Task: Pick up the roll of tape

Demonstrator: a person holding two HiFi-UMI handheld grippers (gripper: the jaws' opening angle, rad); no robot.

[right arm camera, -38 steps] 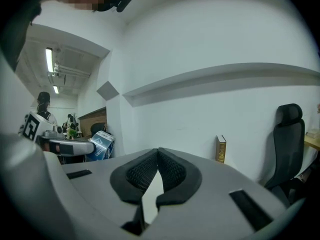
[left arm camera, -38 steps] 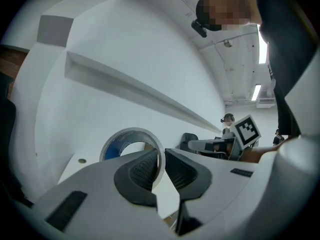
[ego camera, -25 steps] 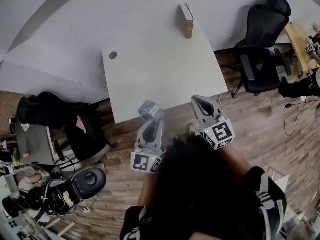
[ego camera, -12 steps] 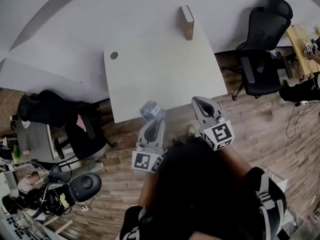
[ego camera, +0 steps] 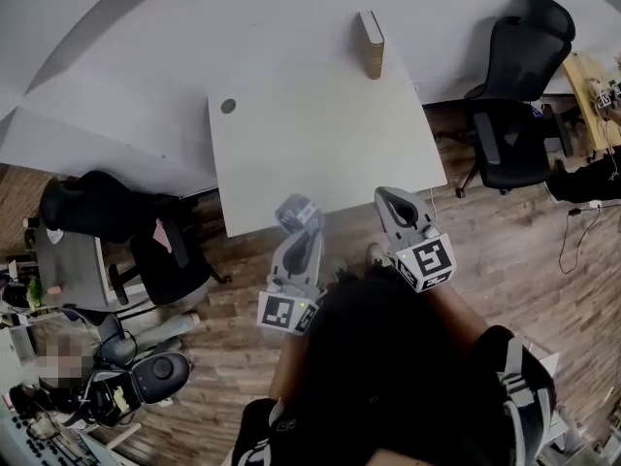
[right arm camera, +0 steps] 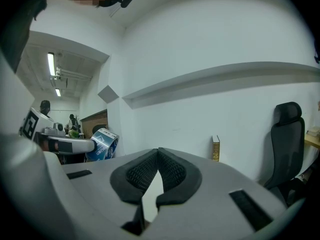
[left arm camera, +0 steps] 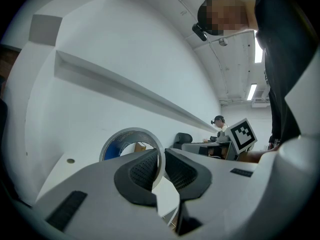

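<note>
Over the near edge of the table [ego camera: 310,134], the left gripper [left arm camera: 162,166] clamps the roll of tape [left arm camera: 131,136] by its wall, clear of the surface. The right gripper [right arm camera: 158,166] hangs alongside, jaws pressed together, empty.

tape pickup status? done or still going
Done: the roll of tape is clamped between the left gripper's jaws and looks lifted off the table, by its near edge. In hand: just that hold. Left: nothing obvious. The right gripper is shut and empty.
</note>
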